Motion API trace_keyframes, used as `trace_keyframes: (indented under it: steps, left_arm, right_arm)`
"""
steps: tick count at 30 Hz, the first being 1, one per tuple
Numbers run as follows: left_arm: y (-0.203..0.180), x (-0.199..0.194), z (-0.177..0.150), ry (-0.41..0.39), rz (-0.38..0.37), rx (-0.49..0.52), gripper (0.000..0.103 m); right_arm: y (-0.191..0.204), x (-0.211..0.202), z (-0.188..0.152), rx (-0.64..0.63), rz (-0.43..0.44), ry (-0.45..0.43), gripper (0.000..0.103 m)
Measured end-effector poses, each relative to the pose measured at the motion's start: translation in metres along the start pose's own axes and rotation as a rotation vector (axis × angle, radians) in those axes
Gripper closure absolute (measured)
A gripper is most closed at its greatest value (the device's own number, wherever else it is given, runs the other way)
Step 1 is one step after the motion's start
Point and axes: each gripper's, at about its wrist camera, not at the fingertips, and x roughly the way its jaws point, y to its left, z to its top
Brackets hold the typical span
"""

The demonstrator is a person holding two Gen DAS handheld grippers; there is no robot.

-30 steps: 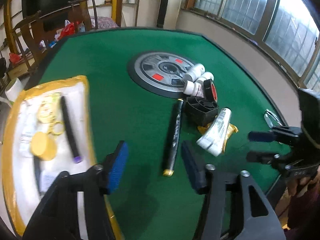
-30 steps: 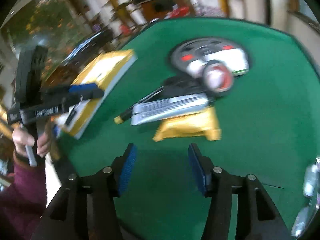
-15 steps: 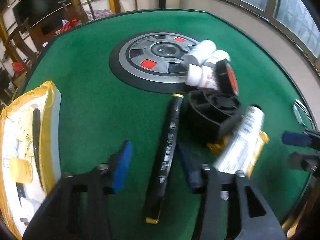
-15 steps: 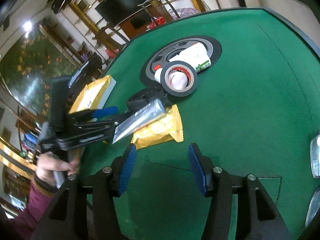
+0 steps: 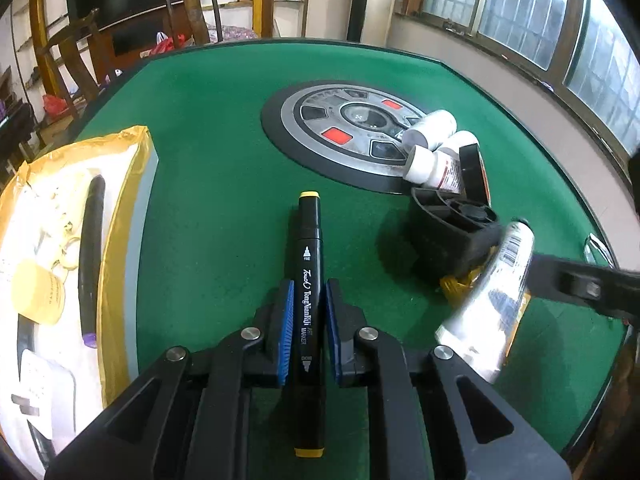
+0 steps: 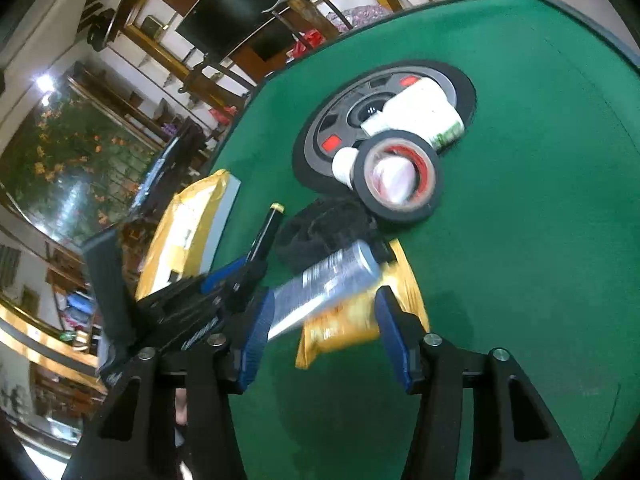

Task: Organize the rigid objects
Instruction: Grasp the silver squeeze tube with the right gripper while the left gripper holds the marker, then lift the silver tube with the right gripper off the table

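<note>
clamping the long black marker with yellow end caps (image 5: 306, 280) against the green felt tabletop (image 5: 208, 128), the left tool (image 5: 306, 332) could tip it on lifting, while the right tool (image 6: 326, 330), jaws parted, straddles the silver tube (image 6: 324, 284) without gripping.

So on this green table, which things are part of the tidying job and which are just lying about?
Part of the job:
- black marker, clamped in the left tool
- silver tube, between the right tool's open jaws
- white bottles
- tape roll
- yellow packet
- padded tray

Just lying about:
- round centre plate
- chairs
</note>
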Motion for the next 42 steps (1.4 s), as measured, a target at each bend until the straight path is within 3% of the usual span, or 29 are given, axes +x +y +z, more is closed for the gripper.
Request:
trace_keyframes:
  steps: [2, 3, 6, 14, 27, 35, 39, 42]
  left_arm:
    - [-0.003, 0.001, -0.001, -0.023, 0.023, 0.014, 0.091]
    - [-0.004, 0.002, -0.002, -0.034, 0.034, 0.019, 0.09]
    - [0.0, -0.001, -0.002, -0.035, 0.024, 0.01, 0.091]
    - [0.008, -0.002, 0.0, -0.046, -0.015, -0.041, 0.091]
    - [0.006, -0.018, 0.005, -0.158, -0.042, -0.057, 0.091]
    - [0.006, -0.012, 0.007, -0.154, -0.029, -0.059, 0.091]
    - [0.01, -0.009, 0.006, -0.144, -0.025, -0.073, 0.091]
    - [0.01, -0.009, 0.005, -0.14, -0.026, -0.071, 0.091]
  right_arm:
    - [0.007, 0.008, 0.005, -0.028, -0.043, -0.016, 0.061]
    - [0.013, 0.013, 0.007, -0.071, -0.075, -0.029, 0.07]
    - [0.022, 0.014, 0.006, -0.153, -0.102, -0.07, 0.075]
    - [0.008, -0.006, 0.006, -0.131, 0.078, -0.156, 0.08]
    - [0.019, -0.03, 0.001, -0.175, 0.152, -0.235, 0.09]
    - [0.019, -0.013, 0.003, -0.151, 0.073, -0.165, 0.089]
    - [0.0, -0.015, 0.003, -0.074, 0.027, -0.151, 0.072]
    - [-0.012, -0.007, 0.001, -0.005, 0.07, -0.104, 0.071]
